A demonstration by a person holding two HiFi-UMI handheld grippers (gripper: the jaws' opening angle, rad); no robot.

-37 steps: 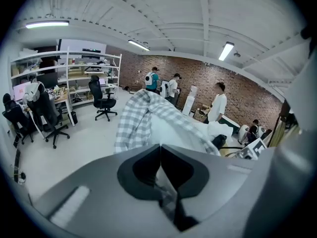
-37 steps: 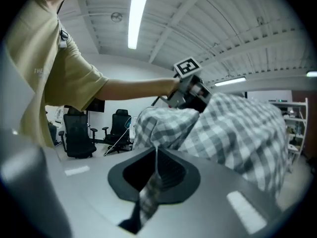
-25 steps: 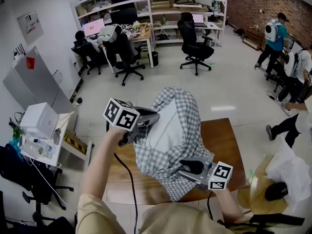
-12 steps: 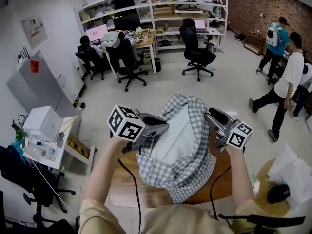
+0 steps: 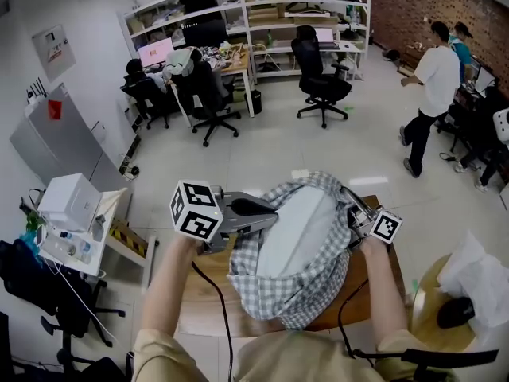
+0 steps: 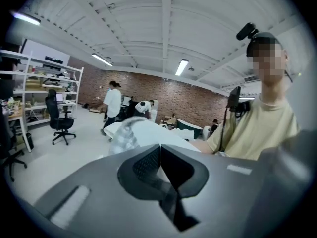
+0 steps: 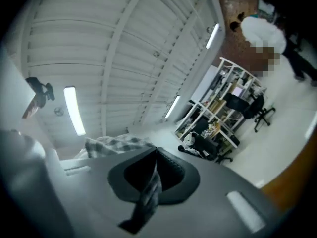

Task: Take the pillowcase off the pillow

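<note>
"Pillowcase [image 5: 306, 297] in grey-and-white check: where is it?"

"It's held up over the wooden surface [image 5: 199, 305], close in front of the person. Its mouth is stretched wide and faces up and away. The white pillow [image 5: 298, 229] shows through the opening, with its lower part wrapped in cloth."

"And the grips?"

"The left gripper [image 5: 272, 212] is at the left rim of the mouth. Its fingers [image 6: 144, 167] are pressed together on a dark strip that looks like the hem. The right gripper [image 5: 350, 204] is at the right rim. Its fingers [image 7: 172, 168] have just closed, and a tongue of checked cloth is pinched between them."

"How should the step be done well?"

"The case seems about half off. I'd keep both pinches firm and the mouth spread, then draw the two hems back toward the person together, so the cloth peels evenly down both sides. Pulling one side ahead of the other would likely twist the case and jam a pillow corner. A thin pinch of hem could also slip, so a steady pull should do better than a jerk."

"Is there any writing to read?"

"None. The cubes on the grippers carry only black-and-white square markers, and the sheet [image 5: 52, 42] on the far-left wall is too small to read."
</note>
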